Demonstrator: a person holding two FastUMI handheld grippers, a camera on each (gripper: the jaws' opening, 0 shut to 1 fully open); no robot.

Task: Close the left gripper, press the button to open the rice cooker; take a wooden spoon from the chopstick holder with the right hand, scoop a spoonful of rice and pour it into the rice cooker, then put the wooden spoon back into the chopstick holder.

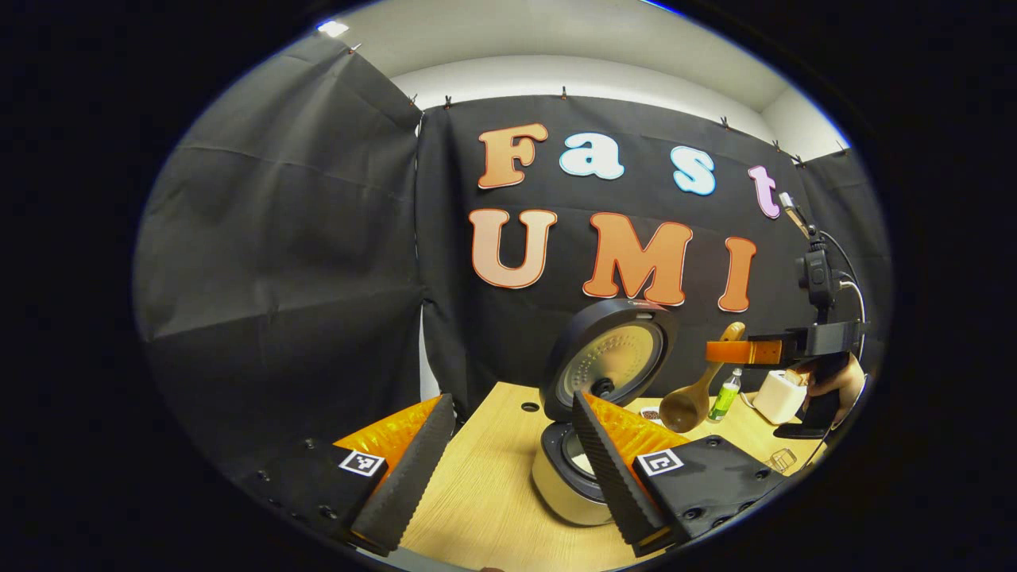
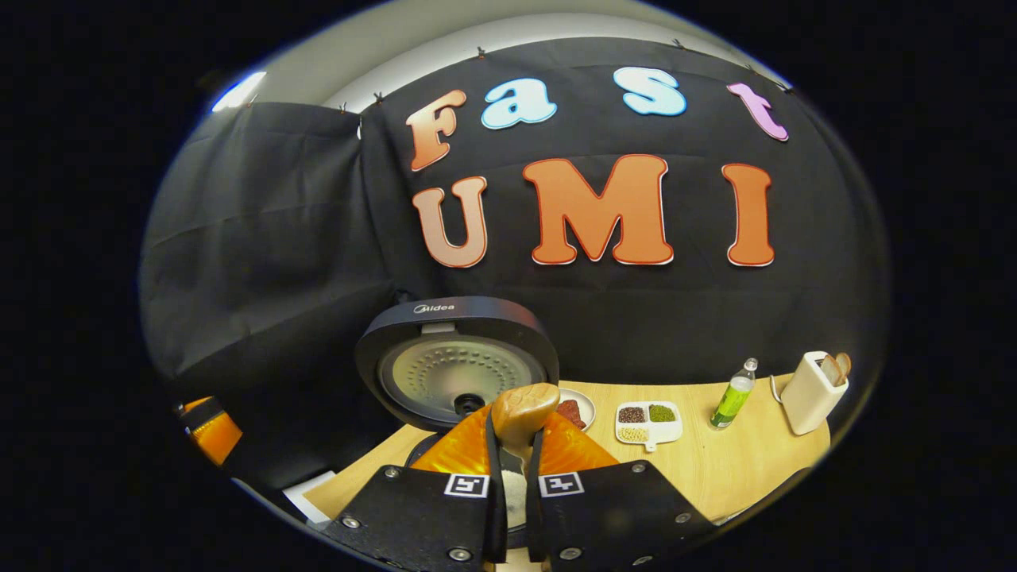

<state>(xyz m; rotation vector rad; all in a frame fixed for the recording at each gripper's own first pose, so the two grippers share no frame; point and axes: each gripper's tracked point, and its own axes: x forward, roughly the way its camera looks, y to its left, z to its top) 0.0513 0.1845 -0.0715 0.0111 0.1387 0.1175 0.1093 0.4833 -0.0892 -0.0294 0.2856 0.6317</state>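
You had the right gripper point(image 2: 512, 477) clamped on the brown wooden spoon point(image 1: 690, 403) above the open dark round rice cooker point(image 1: 592, 397) — pouring step, left gripper point(image 1: 508, 469) spread wide — next: back to the holder.

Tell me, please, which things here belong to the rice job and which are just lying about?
Job: rice cooker, lid open; wooden spoon, held in the right gripper; chopstick holder; left gripper, open.

Lying about: green bottle; divided dish of beans; small plate.
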